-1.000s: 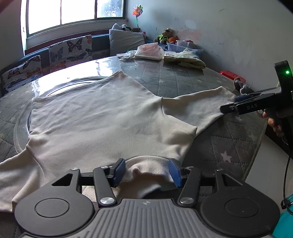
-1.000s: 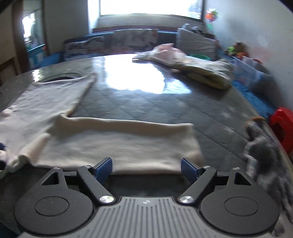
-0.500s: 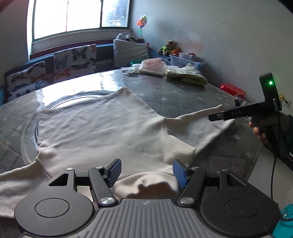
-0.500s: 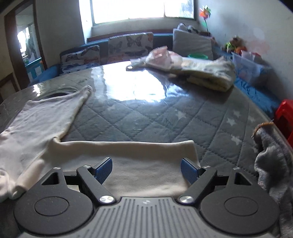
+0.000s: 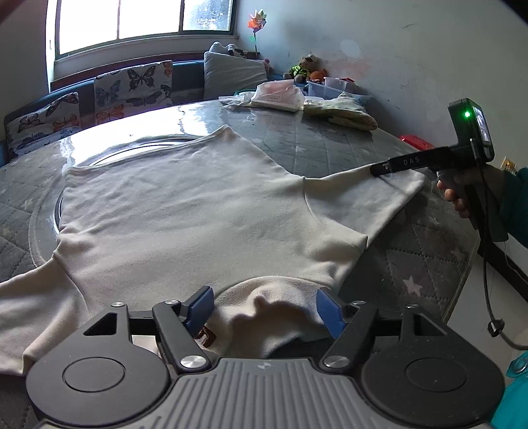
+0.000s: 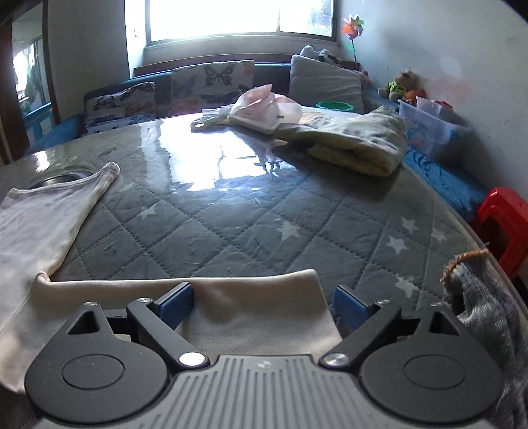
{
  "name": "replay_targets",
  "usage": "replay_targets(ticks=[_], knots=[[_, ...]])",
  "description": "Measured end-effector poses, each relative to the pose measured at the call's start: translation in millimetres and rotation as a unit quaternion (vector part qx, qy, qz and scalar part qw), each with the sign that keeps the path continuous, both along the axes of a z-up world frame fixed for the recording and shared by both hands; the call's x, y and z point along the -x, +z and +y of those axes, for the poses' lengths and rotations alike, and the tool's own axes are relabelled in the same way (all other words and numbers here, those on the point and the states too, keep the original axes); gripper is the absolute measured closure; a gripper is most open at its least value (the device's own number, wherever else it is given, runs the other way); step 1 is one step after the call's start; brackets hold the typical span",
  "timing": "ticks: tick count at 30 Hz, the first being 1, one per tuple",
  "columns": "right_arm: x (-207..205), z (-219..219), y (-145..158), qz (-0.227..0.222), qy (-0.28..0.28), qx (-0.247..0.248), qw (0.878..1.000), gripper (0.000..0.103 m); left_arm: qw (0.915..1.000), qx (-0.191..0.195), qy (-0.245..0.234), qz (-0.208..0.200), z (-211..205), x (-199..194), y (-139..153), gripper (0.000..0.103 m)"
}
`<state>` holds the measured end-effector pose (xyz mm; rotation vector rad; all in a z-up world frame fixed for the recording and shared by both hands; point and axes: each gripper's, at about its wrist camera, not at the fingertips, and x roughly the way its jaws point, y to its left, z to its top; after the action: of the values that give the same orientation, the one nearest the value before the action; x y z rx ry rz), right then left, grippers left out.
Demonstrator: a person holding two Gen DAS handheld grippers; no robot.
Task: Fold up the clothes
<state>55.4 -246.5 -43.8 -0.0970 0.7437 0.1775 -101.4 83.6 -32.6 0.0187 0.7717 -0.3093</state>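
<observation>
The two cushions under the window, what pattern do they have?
Butterflies, dark and orange on pale fabric cushions; clearest in the left wrist view.

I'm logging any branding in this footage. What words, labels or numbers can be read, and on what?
"DAS": on the finger of the right gripper, seen from the left wrist view.
Small dark print on the pink-white packet: too small to read.
Brown tag at the cream shirt's collar: unreadable.
Nothing else legible.

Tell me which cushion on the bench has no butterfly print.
The plain grey cushion near the pinwheel; the two cushions to its left, and, both carry butterflies.
</observation>
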Motion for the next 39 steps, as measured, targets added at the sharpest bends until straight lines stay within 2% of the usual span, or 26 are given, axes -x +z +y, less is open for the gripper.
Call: replay_targets(ticks=[2, 6, 10, 14, 18, 24, 27, 33, 39], knots=[[7, 5, 5, -0.017, 0.007, 0.01, 1.0, 0.01, 1.0, 0.002, 0.003, -0.001, 0, 0, 2, 0.027], [23, 19, 16, -0.023, 0.034, -0.026, 0.999, 0.004, 0.9998, 0.007, 0.016, -0.013, 3, 2, 10, 0.016], [32, 41, 8, -0.008, 0.067, -0.033, 0.997, 0.002, 0.9991, 0.009, 0.035, -0.024, 11, 5, 18, 0.009], [34, 53, -5, -0.004, 0.071, -0.02, 0.997, 0.0, 0.9973, 0.01, 0.065, -0.033, 28, 5, 24, 0.006], [37, 52, -7, -0.012, 0.073, -0.02, 0.997, 0.0, 0.9931, 0.032, 0.108, -0.031, 55, -4, 24, 0.004], [40, 49, -10, -0.03, 0.073, -0.024, 0.997, 0.0, 0.9813, 0.049, 0.186, -0.005, 104, -24, 8, 0.004], [41, 48, -11, -0.033, 0.073, -0.027, 0.996, 0.0, 0.975, 0.047, 0.217, 0.007, 125, -26, 0, 0.004], [42, 48, -12, -0.035, 0.073, -0.026, 0.996, 0.0, 0.968, 0.028, 0.249, 0.004, 144, -18, -2, 0.004], [42, 49, -12, -0.036, 0.073, -0.026, 0.996, 0.0, 0.9631, -0.014, 0.269, 0.005, 151, -17, -4, 0.001]])
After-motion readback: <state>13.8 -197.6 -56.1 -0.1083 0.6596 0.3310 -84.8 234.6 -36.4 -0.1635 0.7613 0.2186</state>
